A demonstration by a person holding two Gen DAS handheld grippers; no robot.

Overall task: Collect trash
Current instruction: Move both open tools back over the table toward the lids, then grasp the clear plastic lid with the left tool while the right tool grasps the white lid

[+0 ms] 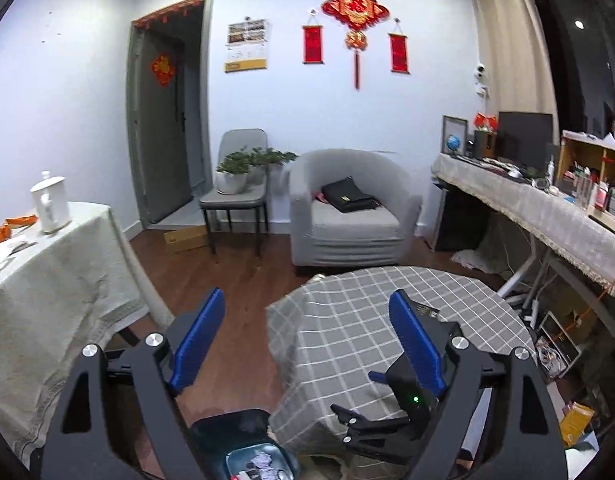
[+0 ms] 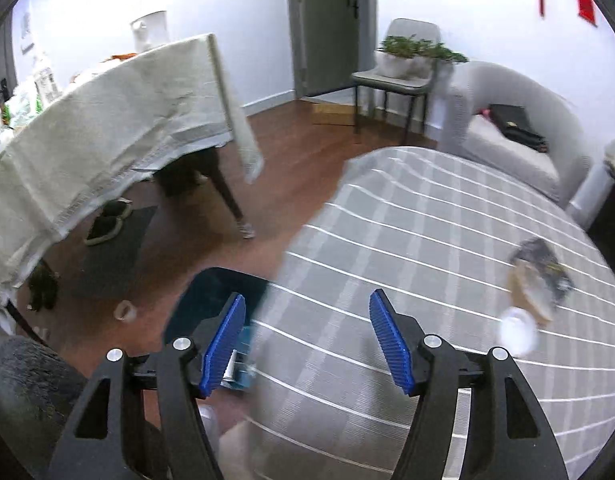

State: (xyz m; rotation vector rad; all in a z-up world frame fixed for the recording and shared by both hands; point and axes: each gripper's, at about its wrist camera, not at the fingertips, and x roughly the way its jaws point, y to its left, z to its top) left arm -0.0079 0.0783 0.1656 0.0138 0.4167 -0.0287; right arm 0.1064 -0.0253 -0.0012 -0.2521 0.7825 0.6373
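A dark trash bin (image 1: pixel 243 440) stands on the floor beside the round checked table (image 1: pixel 347 320); paper scraps (image 1: pixel 261 462) lie inside it. My left gripper (image 1: pixel 305 324) is open and empty, high above the bin and the table edge. The right gripper's body (image 1: pixel 407 396) shows below it in the left wrist view. My right gripper (image 2: pixel 307 334) is open and empty over the table's (image 2: pixel 407 240) left edge, with the bin (image 2: pixel 215 300) under its left finger. On the table's right side lie a dark wrapper with a tan piece (image 2: pixel 541 276) and a white scrap (image 2: pixel 517 330), blurred.
A cloth-covered table (image 1: pixel 47 280) with a white jug (image 1: pixel 49 202) stands left. A grey armchair (image 1: pixel 347 208) with a black bag, a chair with plants (image 1: pixel 235 196) and a cluttered desk (image 1: pixel 547 200) are behind. Shoes (image 2: pixel 107 220) lie under the left table.
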